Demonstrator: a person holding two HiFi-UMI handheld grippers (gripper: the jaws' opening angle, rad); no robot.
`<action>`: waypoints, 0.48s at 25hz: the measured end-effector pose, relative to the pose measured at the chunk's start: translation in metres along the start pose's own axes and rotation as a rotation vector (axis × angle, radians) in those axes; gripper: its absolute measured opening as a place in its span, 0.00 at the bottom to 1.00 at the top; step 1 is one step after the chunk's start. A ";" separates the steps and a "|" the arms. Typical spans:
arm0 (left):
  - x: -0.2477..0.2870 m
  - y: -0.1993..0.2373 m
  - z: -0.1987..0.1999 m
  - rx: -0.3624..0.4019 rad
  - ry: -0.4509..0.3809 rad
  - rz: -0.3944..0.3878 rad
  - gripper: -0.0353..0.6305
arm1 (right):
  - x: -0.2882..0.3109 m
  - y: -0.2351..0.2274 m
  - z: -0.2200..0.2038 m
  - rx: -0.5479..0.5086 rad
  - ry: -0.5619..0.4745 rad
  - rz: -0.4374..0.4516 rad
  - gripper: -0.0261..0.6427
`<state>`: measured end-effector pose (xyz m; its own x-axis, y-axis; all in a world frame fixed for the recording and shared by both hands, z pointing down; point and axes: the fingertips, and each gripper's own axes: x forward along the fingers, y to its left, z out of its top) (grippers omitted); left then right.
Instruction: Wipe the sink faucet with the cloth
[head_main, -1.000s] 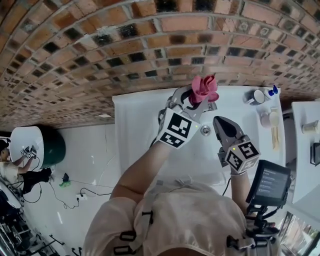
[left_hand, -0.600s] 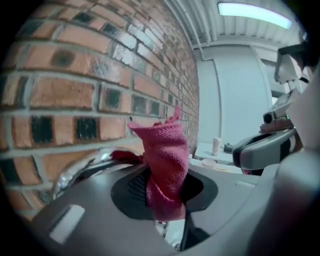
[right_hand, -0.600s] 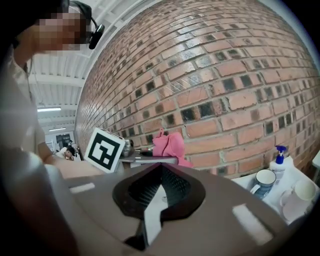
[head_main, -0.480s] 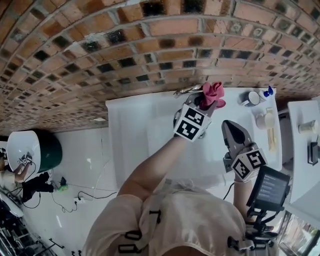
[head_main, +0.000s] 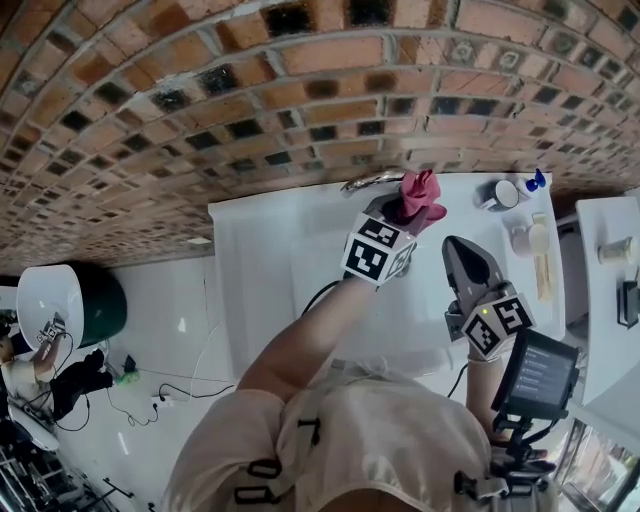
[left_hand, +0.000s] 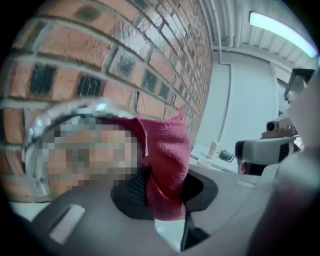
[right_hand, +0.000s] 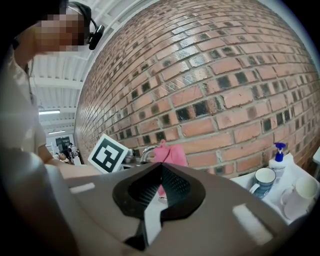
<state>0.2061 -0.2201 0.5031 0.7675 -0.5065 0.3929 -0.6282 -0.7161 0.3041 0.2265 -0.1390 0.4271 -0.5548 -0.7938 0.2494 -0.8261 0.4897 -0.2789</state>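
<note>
1. One red cloth (head_main: 420, 195) is bunched up at the back edge of the sink, just right of the chrome faucet (head_main: 372, 181). In the left gripper view the cloth (left_hand: 167, 160) lies right against the faucet's curved chrome (left_hand: 75, 109), and the two look to be touching.
2. My left gripper (head_main: 400, 208) has its claw clamped on the cloth. The fabric stands up between the two dark pads (left_hand: 135, 185), and a fold of it hangs below them.
3. The white sink (head_main: 270, 260) spreads beneath both tools.
4. My right gripper (head_main: 458, 248) hovers over the basin, near the left one but apart from it. Its claw is closed with the tips meeting and nothing is between them (right_hand: 161, 169). Past its tips that view shows the cloth (right_hand: 170, 152) and the faucet (right_hand: 147, 151).
5. To the right on the sink ledge I see a mug (head_main: 510, 193), a blue-capped bottle (head_main: 540, 182) and a white cup (head_main: 530, 238).
6. The brick wall (head_main: 300, 90) rises behind it all.
</note>
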 end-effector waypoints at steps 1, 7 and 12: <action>-0.006 -0.006 0.011 0.009 -0.032 -0.009 0.21 | -0.001 0.001 0.001 0.000 -0.006 0.000 0.02; -0.017 -0.021 0.044 0.078 -0.104 -0.029 0.21 | -0.002 0.004 0.002 0.005 -0.020 0.011 0.02; -0.007 0.002 0.025 -0.060 -0.090 -0.016 0.21 | -0.002 0.006 -0.003 0.006 -0.007 0.015 0.02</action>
<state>0.2023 -0.2302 0.4792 0.7839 -0.5384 0.3093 -0.6206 -0.6955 0.3623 0.2219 -0.1335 0.4272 -0.5661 -0.7890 0.2388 -0.8173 0.4993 -0.2877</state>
